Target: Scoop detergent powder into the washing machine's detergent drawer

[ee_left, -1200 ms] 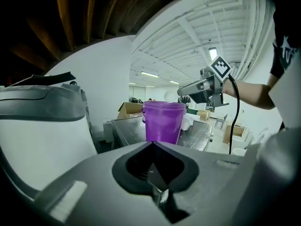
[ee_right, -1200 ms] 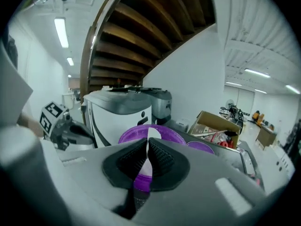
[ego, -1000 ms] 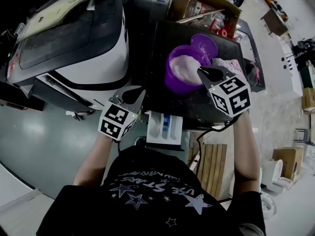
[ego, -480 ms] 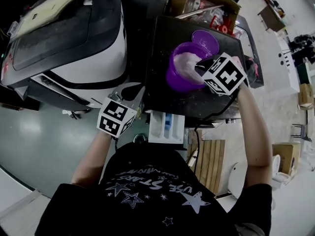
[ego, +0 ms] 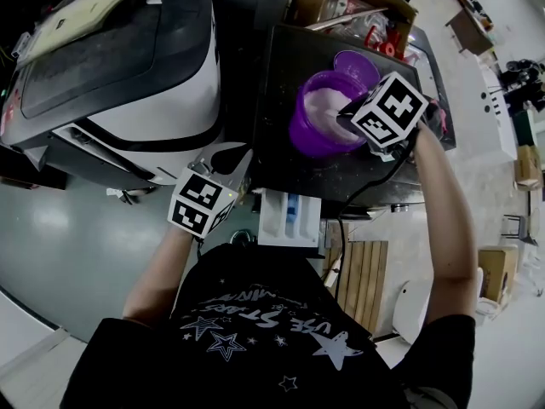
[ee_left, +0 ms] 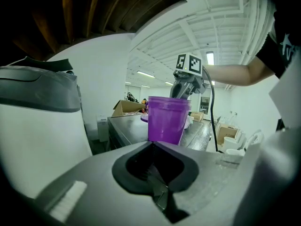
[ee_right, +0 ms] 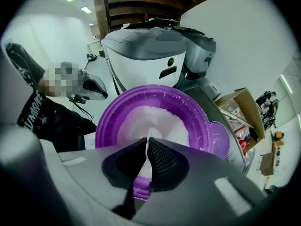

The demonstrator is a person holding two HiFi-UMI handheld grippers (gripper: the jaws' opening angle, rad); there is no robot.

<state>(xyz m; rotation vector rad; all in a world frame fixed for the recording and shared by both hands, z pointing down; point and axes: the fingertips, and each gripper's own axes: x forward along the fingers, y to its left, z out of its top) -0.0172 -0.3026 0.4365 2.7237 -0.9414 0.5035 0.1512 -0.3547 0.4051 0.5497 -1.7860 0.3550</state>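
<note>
A purple bucket (ego: 317, 119) of white detergent powder (ee_right: 157, 119) stands on a black table (ego: 281, 83), its lid (ego: 358, 65) lying behind it. My right gripper (ego: 345, 114) reaches over the bucket's rim (ee_right: 107, 121). Its jaws (ee_right: 148, 141) are shut on a thin white scoop handle that runs down into the powder. The white detergent drawer (ego: 289, 218) with a blue compartment juts out below the table's front edge. My left gripper (ego: 230, 164) hangs between the washing machine (ego: 128, 75) and the drawer, shut and empty (ee_left: 151, 145), facing the bucket (ee_left: 167, 119).
A cardboard box (ego: 349, 7) of odds and ends sits at the table's back edge. Pink cloth (ego: 434, 118) lies right of the bucket. A wooden pallet (ego: 366, 288) is on the floor at my right. The grey floor (ego: 77, 228) spreads to the left.
My right gripper has moved up and forward from the table's front edge to the bucket and now dips over its rim. The left gripper has hardly moved.
</note>
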